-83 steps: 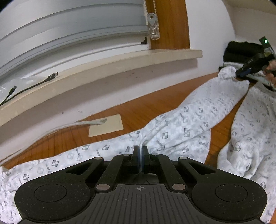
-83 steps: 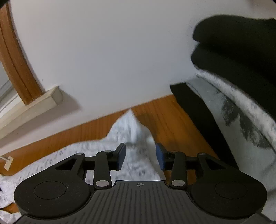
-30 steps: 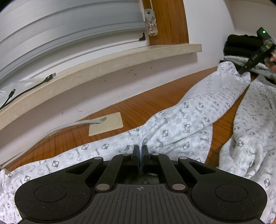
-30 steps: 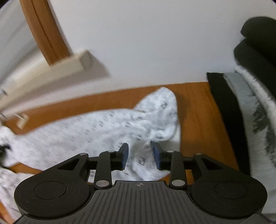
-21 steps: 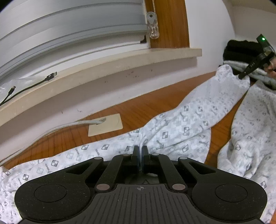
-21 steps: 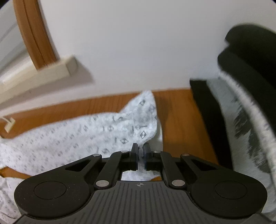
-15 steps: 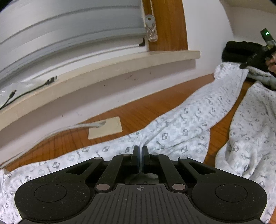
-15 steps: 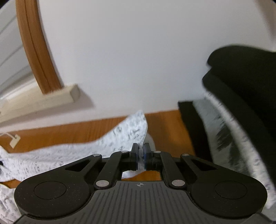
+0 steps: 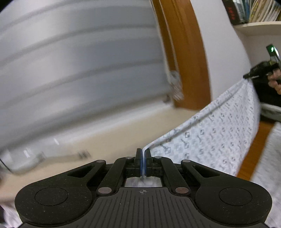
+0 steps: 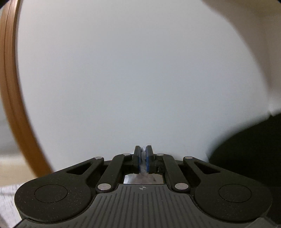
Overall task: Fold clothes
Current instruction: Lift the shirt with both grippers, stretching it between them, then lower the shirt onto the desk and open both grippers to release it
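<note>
1. Left gripper (image 9: 143,164): matt black speckled plastic, metal rivets, blue pads.
2. Patterned garment (image 9: 207,140), right of it: thin woven cloth, matt.
3. Window frame (image 9: 186,57) ahead: smooth wood, possibly varnished; blurred.
4. Wall (image 10: 131,70) ahead of right gripper (image 10: 143,158): smooth matt paint.

No words, brand names or numbers can be read in either view. Ahead and far up to the right of the left gripper (image 9: 143,158), book spines (image 9: 252,9) on a shelf carry red marks too blurred to make out. The patterned garment (image 9: 210,138) clamped in that gripper shows small printed squares and squiggles, none legible as letters. A crosshair mark (image 10: 141,188) sits on the right gripper's body.
</note>
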Motion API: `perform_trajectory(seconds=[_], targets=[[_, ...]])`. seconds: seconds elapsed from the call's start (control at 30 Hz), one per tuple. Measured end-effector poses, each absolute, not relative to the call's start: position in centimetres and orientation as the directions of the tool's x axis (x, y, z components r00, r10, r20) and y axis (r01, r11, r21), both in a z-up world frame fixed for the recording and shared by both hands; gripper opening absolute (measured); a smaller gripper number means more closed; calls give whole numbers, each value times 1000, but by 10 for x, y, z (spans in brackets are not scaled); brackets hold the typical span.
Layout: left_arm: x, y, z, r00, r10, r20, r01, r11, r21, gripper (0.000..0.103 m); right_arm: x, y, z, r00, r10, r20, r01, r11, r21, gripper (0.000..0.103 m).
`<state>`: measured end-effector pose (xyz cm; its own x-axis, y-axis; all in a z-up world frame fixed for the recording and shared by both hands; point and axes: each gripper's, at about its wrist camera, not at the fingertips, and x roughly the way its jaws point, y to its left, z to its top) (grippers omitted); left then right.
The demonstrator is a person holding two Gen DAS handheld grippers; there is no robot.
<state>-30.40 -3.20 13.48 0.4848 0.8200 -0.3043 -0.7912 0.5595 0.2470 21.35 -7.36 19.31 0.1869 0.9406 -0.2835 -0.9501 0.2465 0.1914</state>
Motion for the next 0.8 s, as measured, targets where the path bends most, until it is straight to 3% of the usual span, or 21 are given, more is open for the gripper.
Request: perform_trajectory(seconds=[0.17,0.23,0.33,0.43,0.5,0.57,0.67,0.8], targets=[[-293,-43,154,483,844,-232,-797,534,283,2,206,-84,224,234,970,-66,-948,243,208,6],[-288,-56,152,505,832,-229,-777,554,299,2,214,-105,219,246,968,-43,-949,250,193,6],[-277,-74,130,574,752,-324,-707,655,266,2,230,-130,188,305,943,-130,-937,322,136,7],[-257,-87,87,624,605,-495,-610,772,176,3,252,-145,134,314,868,-385,-917,383,115,12],[-249,-91,70,619,566,-544,-584,795,163,6,259,-154,109,353,806,-476,-897,435,72,22],[-246,-93,61,615,547,-567,-574,804,153,6,261,-166,98,381,781,-495,-886,462,48,35],[-254,-92,73,632,553,-543,-591,797,124,14,252,-169,98,307,802,-512,-915,396,71,35],[-263,-80,84,620,584,-523,-630,769,112,14,214,-160,88,206,821,-533,-960,275,52,35]])
